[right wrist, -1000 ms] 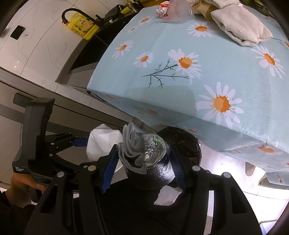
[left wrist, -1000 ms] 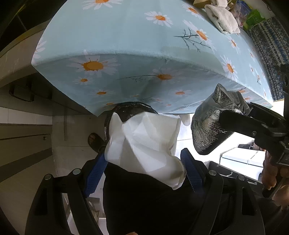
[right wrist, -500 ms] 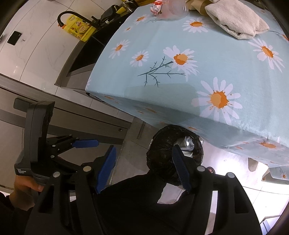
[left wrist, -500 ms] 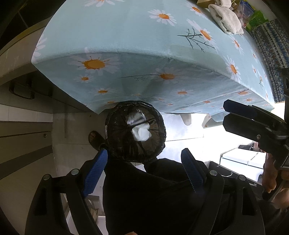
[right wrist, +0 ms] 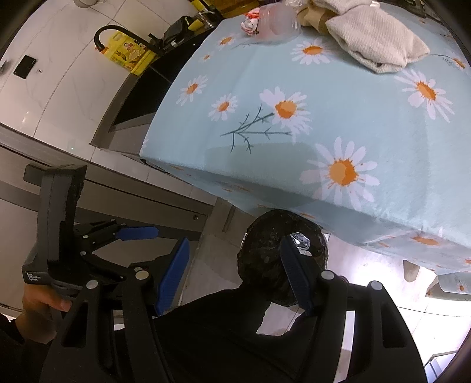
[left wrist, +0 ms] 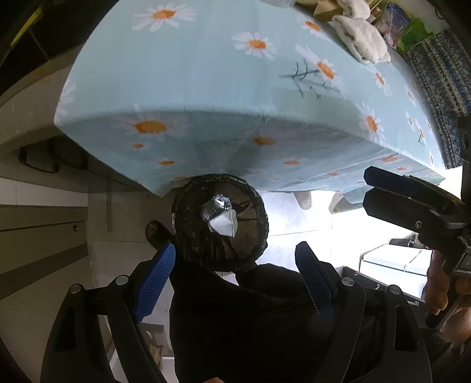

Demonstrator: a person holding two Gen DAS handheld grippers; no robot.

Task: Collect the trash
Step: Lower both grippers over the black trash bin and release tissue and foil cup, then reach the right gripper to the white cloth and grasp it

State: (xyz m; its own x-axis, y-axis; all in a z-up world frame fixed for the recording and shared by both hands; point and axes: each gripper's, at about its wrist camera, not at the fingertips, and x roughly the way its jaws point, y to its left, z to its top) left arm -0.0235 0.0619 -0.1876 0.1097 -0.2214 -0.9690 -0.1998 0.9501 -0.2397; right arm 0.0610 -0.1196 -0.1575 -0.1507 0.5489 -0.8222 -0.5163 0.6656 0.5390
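A round bin with a black liner [left wrist: 219, 224] stands on the floor under the table's near edge; it also shows in the right wrist view [right wrist: 265, 256]. Inside lie a crumpled white tissue [left wrist: 224, 225] and a silver foil wrapper [left wrist: 216, 206], the foil also seen in the right wrist view [right wrist: 300, 242]. My left gripper [left wrist: 232, 282] is open and empty above the bin. My right gripper [right wrist: 232, 274] is open and empty beside the bin; it shows from the side in the left wrist view [left wrist: 382, 191].
The table has a light blue daisy cloth [left wrist: 223, 82]. At its far end lie a folded white towel [right wrist: 376, 47], a clear plastic item [right wrist: 276, 23] and packets [left wrist: 397, 20]. A counter with a sink and yellow bottle [right wrist: 129, 56] stands left.
My left gripper let go of the white tissue and my right gripper let go of the foil wrapper; both dropped into the bin. Both grippers now stand open and empty.
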